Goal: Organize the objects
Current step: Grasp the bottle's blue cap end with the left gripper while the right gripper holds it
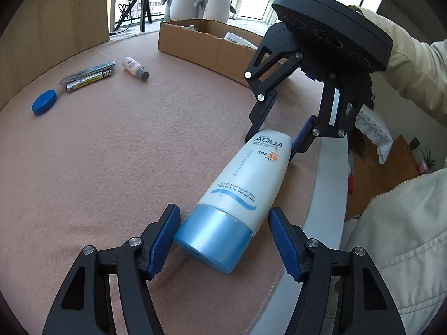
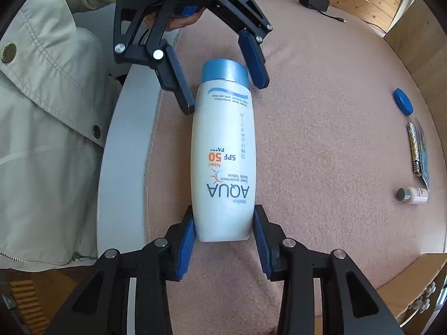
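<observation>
A white AQUA sunscreen bottle (image 1: 240, 184) with a light blue cap (image 1: 212, 237) lies on its side on the pink cloth near the table's edge. My left gripper (image 1: 223, 240) is open, its blue pads either side of the cap; a gap shows on the right side. My right gripper (image 2: 223, 240) is open around the bottle's flat bottom end (image 2: 223, 223), pads close to it on both sides. Each gripper shows in the other's view: the right one (image 1: 268, 145), the left one (image 2: 226, 83).
A cardboard box (image 1: 212, 47) stands at the far side. A blue round lid (image 1: 44, 102), a battery pack (image 1: 89, 78) and a small white bottle (image 1: 135, 68) lie at the far left. The table's white edge (image 1: 324, 195) runs on the right. A charger (image 2: 314, 0) lies in the right wrist view.
</observation>
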The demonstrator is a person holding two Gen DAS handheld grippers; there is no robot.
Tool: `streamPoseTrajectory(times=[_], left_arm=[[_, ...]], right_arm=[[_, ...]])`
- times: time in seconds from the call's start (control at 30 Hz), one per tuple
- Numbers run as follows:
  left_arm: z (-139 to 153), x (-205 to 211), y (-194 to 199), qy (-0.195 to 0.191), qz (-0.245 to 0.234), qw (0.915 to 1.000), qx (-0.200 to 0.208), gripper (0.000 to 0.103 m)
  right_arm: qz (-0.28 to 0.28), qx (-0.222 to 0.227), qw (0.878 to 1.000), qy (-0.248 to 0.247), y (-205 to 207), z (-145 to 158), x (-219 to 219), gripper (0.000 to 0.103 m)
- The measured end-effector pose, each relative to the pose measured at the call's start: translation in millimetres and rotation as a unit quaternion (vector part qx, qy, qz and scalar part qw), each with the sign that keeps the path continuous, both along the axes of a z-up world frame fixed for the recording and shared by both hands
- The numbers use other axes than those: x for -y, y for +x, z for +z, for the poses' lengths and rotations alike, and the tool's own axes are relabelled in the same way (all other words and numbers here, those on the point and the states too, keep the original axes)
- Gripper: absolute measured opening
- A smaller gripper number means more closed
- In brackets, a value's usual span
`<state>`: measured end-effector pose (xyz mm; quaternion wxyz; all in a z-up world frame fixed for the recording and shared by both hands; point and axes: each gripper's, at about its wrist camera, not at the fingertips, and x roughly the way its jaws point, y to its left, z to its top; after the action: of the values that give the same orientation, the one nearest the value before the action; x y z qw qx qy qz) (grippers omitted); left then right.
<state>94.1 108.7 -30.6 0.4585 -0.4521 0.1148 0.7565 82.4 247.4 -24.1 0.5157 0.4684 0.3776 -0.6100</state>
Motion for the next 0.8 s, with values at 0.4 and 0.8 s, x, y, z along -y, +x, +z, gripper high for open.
streamPoseTrajectory(times=[0.4, 0.8], left_arm=[[14, -2, 7, 0.006, -0.007, 0.9999, -0.014, 0.054], [6, -20, -1, -0.041, -0.036, 0.998, -0.032, 0.047]], right_arm=[[-0.036, -0.021, 0.999, -0.007, 1, 11, -9, 0.035], [-0.013, -0.042, 0.998, 0.033, -2, 9, -3, 0.023]])
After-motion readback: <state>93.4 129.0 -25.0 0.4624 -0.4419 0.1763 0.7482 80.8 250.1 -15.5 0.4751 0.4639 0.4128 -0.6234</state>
